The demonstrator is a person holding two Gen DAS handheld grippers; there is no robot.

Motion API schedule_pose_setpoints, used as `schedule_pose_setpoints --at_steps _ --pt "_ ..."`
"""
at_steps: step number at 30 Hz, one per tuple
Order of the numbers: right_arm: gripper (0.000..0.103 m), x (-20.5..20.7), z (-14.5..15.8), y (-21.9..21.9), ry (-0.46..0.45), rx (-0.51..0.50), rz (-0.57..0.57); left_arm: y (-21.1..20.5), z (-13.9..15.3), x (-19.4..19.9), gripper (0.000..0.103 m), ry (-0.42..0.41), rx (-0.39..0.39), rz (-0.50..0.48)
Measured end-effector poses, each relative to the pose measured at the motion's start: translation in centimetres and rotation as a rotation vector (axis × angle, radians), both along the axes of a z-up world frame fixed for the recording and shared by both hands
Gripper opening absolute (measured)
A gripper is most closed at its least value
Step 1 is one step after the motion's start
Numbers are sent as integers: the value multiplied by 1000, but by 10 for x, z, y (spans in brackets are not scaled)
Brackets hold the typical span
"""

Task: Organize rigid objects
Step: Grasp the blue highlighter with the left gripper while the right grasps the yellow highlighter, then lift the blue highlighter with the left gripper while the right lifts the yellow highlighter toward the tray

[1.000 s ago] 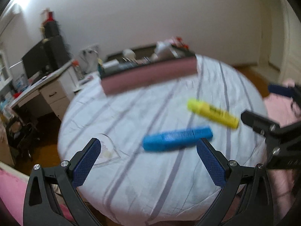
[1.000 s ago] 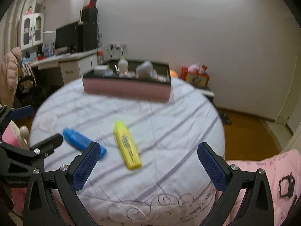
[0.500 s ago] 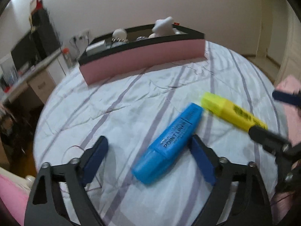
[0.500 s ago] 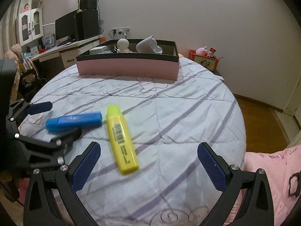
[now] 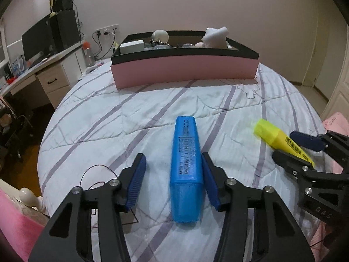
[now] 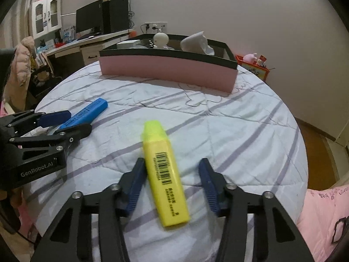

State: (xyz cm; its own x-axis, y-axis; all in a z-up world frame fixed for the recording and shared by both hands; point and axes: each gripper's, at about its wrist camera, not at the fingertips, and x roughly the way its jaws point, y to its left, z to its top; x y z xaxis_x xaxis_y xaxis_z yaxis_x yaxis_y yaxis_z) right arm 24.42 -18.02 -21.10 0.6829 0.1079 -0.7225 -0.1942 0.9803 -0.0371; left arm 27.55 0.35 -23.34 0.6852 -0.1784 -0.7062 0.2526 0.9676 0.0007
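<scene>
The left gripper [image 5: 172, 182], jaws closing, straddles one flat blue plastic highlighter [image 5: 186, 170] lying on the striped quilt [image 5: 135, 113]; only one pad touches it. The right gripper [image 6: 172, 182], also closing, straddles one yellow highlighter [image 6: 164, 172], likewise touched on one side. One pink box [image 5: 183, 71] stands beyond.

A bed [image 5: 152, 109] with a pale quilt crossed by purple stripes carries three things: a pink box with a black rim [image 5: 185, 72] at twelve o'clock, a blue highlighter [image 5: 186, 170] near the centre, and a yellow highlighter [image 5: 281, 140] at three o'clock.
</scene>
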Motion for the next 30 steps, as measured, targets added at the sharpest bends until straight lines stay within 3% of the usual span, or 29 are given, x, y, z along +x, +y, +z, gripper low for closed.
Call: schedule_pose_setpoints --at_steps 1,2,4,7,15,22,30 --pt "39 0 0 1 -3 0 5 0 0 -2 29 -9 -9 -5" --pt "31 0 0 3 -5 7 17 -1 -1 -3 26 -18 -8 -4" --pt "27 1 -1 5 -11 25 22 -6 -2 -5 27 -36 22 1" --pt "27 6 0 7 -18 41 13 -13 -3 -7 27 -56 59 10" --pt "27 11 -1 7 -38 113 -29 0 -1 -3 27 -42 -51 21" --pt "27 14 0 3 -36 160 -48 1 -1 0 27 -32 -65 22" --pt "27 14 8 4 -59 160 -67 -4 17 -5 27 -90 -69 30"
